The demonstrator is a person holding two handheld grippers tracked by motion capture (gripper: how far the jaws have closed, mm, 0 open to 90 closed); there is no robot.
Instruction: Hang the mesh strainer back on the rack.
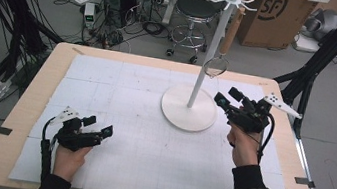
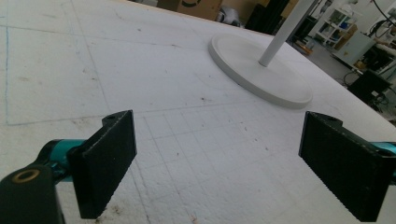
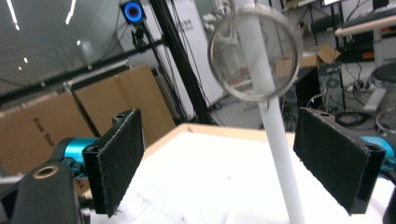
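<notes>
My left gripper (image 1: 106, 132) rests low over the white foam mat (image 1: 120, 102) at the near left of the table (image 1: 29, 99), my left hand (image 1: 68, 156) wrapped around its body. Its jaws stand wide apart with nothing between them; in the left gripper view I see bare mat between the two black pads (image 2: 109, 161), and beyond them the round base (image 2: 261, 70) of the white stand.

My right gripper (image 1: 222, 98) is raised at the far right, held in my right hand (image 1: 244, 145), its jaws also released and empty. It sits just right of the white stand (image 1: 206, 65), level with the lower pole. A small wire-mesh strainer (image 1: 217, 66) with a wooden handle (image 1: 231, 33) hangs from one of the hooks at the top of the stand, its round mesh bowl against the pole. In the right gripper view the strainer's ring (image 3: 254, 51) hangs ahead and above the gap between my pads (image 3: 119, 158), apart from both, with the pole (image 3: 278, 149) running down behind it.
</notes>
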